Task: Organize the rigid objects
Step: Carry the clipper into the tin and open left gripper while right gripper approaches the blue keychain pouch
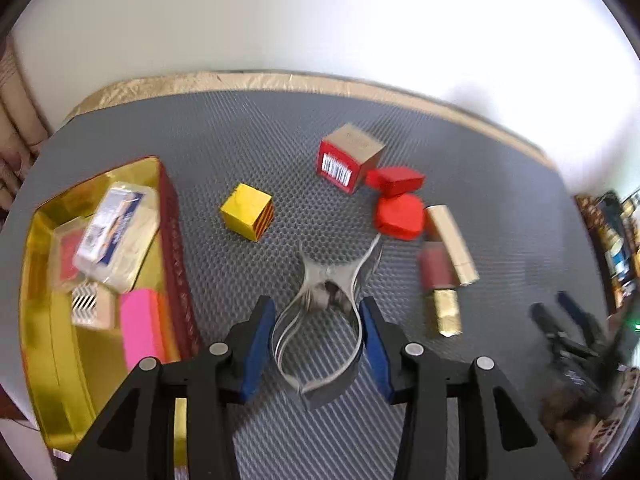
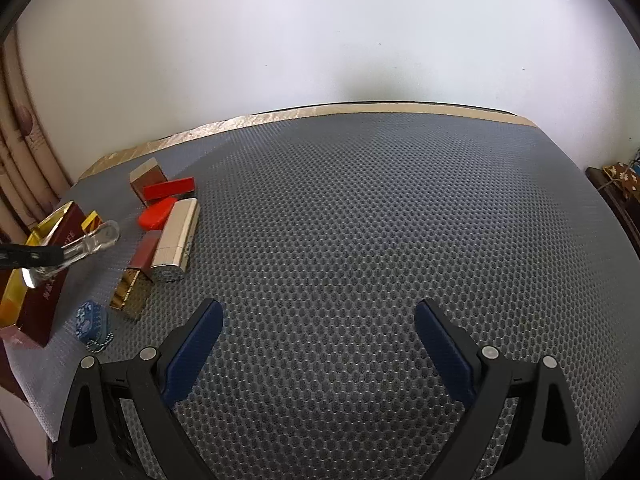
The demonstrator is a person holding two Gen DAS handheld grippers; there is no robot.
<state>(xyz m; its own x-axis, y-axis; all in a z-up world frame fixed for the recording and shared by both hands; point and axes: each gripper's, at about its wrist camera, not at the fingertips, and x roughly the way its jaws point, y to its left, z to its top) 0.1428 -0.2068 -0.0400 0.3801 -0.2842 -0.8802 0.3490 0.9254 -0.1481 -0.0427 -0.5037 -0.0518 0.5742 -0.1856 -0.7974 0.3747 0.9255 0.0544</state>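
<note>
A metal cutter (image 1: 320,320) was gripped between the fingers of the left gripper (image 1: 318,344), held above the mat (image 1: 400,420) beside the gold tray (image 1: 40,320). Several items were already stowed in the tray. Boxes (image 1: 348,160) were left loose on the mat. The right gripper (image 2: 318,344) was spread, empty.

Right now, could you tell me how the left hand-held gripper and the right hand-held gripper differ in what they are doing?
The left hand-held gripper is closed on a clear curved piece; the right hand-held gripper holds nothing.
The left one's jaws stand close together around the piece; the right one's are spread wide over bare mat.
The left one sits beside the gold tray; the right one is away from the clutter.
Both have blue pads on black arms.
</note>
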